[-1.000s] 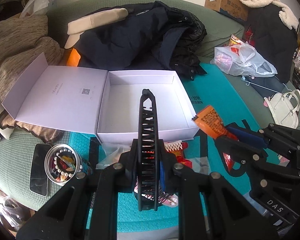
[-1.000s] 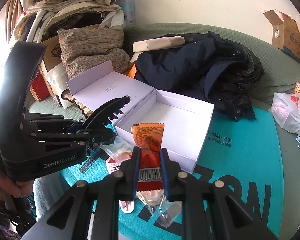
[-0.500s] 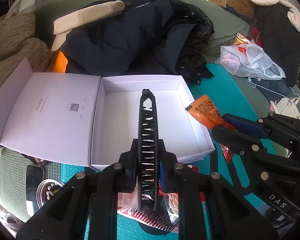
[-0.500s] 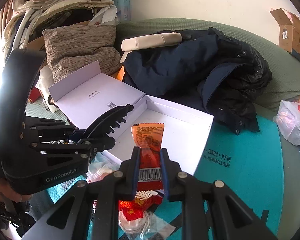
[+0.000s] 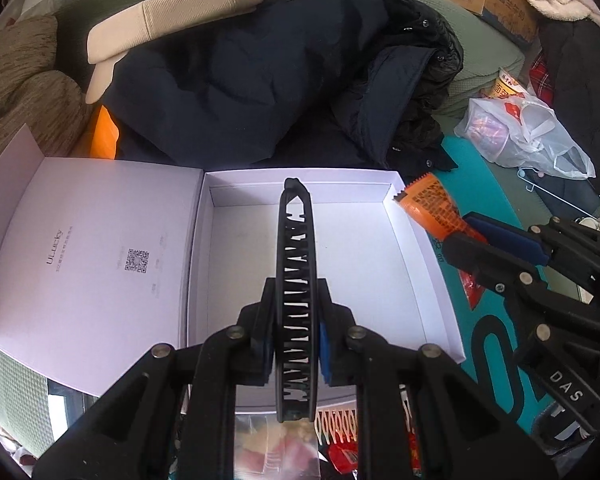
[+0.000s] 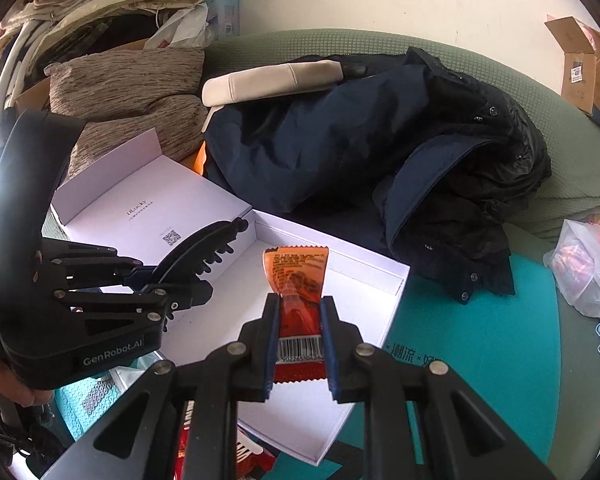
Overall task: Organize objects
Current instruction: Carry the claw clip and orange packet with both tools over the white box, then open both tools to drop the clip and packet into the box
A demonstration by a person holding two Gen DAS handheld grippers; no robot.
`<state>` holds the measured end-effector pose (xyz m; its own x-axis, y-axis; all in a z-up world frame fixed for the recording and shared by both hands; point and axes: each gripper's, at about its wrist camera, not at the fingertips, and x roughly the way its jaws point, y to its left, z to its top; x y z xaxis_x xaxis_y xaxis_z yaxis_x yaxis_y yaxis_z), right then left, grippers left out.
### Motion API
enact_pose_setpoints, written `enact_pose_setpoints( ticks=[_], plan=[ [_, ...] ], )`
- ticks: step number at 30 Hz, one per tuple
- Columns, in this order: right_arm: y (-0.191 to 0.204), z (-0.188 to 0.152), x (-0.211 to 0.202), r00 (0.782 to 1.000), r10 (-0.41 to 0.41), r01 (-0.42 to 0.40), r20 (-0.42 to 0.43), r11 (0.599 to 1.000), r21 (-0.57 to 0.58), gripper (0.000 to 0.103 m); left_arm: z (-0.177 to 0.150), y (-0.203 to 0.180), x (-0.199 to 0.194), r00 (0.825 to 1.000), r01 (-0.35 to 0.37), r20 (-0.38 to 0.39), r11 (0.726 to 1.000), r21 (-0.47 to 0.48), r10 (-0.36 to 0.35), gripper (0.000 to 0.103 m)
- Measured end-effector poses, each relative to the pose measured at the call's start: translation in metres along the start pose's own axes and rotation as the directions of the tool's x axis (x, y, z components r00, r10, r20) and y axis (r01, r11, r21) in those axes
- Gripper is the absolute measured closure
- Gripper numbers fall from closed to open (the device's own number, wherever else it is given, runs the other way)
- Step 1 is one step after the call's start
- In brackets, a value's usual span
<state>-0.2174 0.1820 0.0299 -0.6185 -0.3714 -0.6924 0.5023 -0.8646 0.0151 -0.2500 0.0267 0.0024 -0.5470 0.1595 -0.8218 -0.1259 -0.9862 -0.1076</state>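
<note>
While your left gripper [image 5: 296, 344] clamps a black hair comb [image 5: 296, 280] edge-on between its jaws, the comb stands out over the open cavity of the white box [image 5: 420, 256], its far tip reaching toward the box's back wall. The box sits on a teal mat [image 6: 480, 320] with its hinged lid [image 5: 92, 248] folded flat to the left, printed side up and showing a small QR code. Your right gripper [image 6: 300, 344] has its jaws closed on an orange snack packet [image 6: 298, 280], gripped near the barcode end, with the crimped top edge pointing forward above the box's near right part. In the left wrist view the same packet [image 5: 432, 208] appears just beside the box's right wall, near its far corner. In the right wrist view the left gripper [image 6: 172, 280] and its comb [image 6: 208, 244] hover over the seam between lid and box. A hand [image 6: 8, 384] holds the left gripper's body at the lower left edge. Behind the box lies a dark navy jacket [image 5: 260, 72] on a green sofa [image 6: 560, 152], with a beige cushion-like piece [image 5: 172, 20] on top. A pink toothed comb [image 5: 336, 426] and clear-wrapped items lie on the mat in front of the box. A white plastic bag [image 5: 528, 132] rests to the right.
</note>
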Motion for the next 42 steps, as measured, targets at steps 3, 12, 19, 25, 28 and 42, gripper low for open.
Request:
enact_pose_setpoints(
  ticks=[3, 12, 19, 25, 28, 42],
  plan=[
    [-0.003, 0.005, 0.014, 1.000, -0.011, 0.011, -0.012, 1.000, -0.004, 0.084, 0.006, 0.006, 0.014, 1.000, -0.020, -0.010, 1.000, -0.009, 0.020, 0.087],
    [-0.013, 0.012, 0.061, 0.998, -0.030, 0.028, -0.053, 0.999, -0.035, 0.084, 0.015, 0.017, 0.053, 0.996, -0.066, -0.056, 0.997, -0.028, 0.064, 0.087],
    [-0.019, 0.013, 0.092, 0.995, -0.053, 0.048, -0.087, 0.997, -0.063, 0.084, 0.017, 0.017, 0.077, 0.992, -0.091, -0.088, 0.996, -0.021, 0.089, 0.087],
    [-0.022, 0.012, 0.099, 0.993, -0.056, 0.051, -0.100, 0.997, -0.051, 0.078, 0.020, 0.014, 0.080, 0.988, -0.128, -0.092, 0.991, -0.026, 0.125, 0.084],
    [-0.023, 0.010, 0.100, 0.992, -0.071, 0.066, -0.100, 0.997, -0.050, 0.060, 0.021, 0.012, 0.078, 0.986, -0.142, -0.088, 0.990, -0.021, 0.139, 0.068],
    [-0.024, 0.022, 0.056, 0.992, -0.104, 0.101, -0.068, 0.994, -0.043, 0.057, 0.026, -0.001, 0.021, 0.989, -0.145, -0.006, 0.989, -0.005, 0.145, 0.062]
  ],
)
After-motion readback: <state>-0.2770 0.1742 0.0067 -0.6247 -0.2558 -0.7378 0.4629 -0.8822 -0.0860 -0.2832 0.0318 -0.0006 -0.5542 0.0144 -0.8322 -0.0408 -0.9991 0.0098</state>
